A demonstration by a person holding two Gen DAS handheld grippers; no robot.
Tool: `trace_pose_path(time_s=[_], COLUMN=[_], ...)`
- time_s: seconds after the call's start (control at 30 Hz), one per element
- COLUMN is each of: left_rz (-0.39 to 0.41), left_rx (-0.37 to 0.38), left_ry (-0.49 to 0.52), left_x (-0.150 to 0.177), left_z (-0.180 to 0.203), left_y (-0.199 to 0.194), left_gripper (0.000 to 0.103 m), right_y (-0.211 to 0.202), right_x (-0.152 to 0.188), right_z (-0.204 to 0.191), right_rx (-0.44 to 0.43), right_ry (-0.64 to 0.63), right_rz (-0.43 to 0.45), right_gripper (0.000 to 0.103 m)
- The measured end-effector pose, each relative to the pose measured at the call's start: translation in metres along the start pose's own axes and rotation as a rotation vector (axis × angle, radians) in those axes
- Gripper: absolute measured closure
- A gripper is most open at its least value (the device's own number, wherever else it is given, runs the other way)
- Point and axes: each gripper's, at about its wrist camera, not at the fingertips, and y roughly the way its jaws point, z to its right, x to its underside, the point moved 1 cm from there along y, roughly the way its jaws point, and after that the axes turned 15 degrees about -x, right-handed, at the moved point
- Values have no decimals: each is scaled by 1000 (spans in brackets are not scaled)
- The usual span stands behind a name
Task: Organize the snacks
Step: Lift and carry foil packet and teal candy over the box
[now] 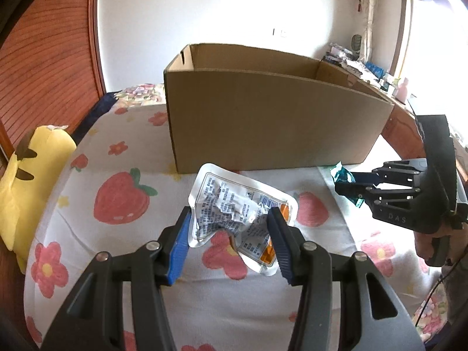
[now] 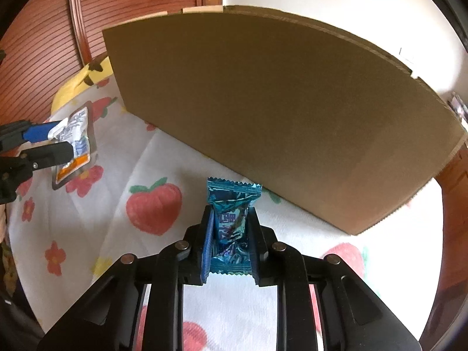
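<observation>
A crumpled silver pouch (image 1: 234, 204) with printed text and an orange patch hangs a little above the bedsheet. My left gripper (image 1: 230, 213) is shut on it, one blue pad on each side. The right wrist view shows the same pouch (image 2: 77, 134) in the left gripper (image 2: 63, 139) at the far left. My right gripper (image 2: 230, 210) is shut on a small teal candy packet (image 2: 232, 193), low over the sheet by the box's front wall. From the left wrist view the right gripper (image 1: 343, 185) and the teal packet (image 1: 340, 174) are at the right. An open cardboard box (image 1: 263, 122) (image 2: 278, 111) stands behind both.
The bed has a white sheet (image 1: 122, 199) printed with strawberries and flowers. A yellow plush toy (image 1: 32, 175) lies at its left edge against slatted wooden panelling (image 1: 44, 58). A cluttered wooden desk (image 1: 365, 67) is at the back right. A person's hand (image 1: 424, 242) holds the right gripper.
</observation>
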Motion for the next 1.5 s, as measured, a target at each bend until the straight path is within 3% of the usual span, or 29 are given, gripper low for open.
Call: trace_pose_path(time_s=[0.53, 0.8, 1.17, 1.5], left_rz=[141, 200, 254, 230], left_rx=[10, 23, 34, 16], left_ry=[11, 22, 39, 32], left_x=[-46, -75, -111, -133], left_z=[5, 7, 12, 15], left_y=[-40, -49, -35, 15], left_gripper=[52, 52, 52, 52], right_y=[-93, -117, -121, -91], right_x=[-13, -33, -59, -83], right_z=[-22, -28, -20, 11], right_rx=[29, 46, 57, 58], right_ry=[-13, -29, -35, 14], right_rz=[175, 253, 310, 325], right_gripper=[84, 84, 83, 83])
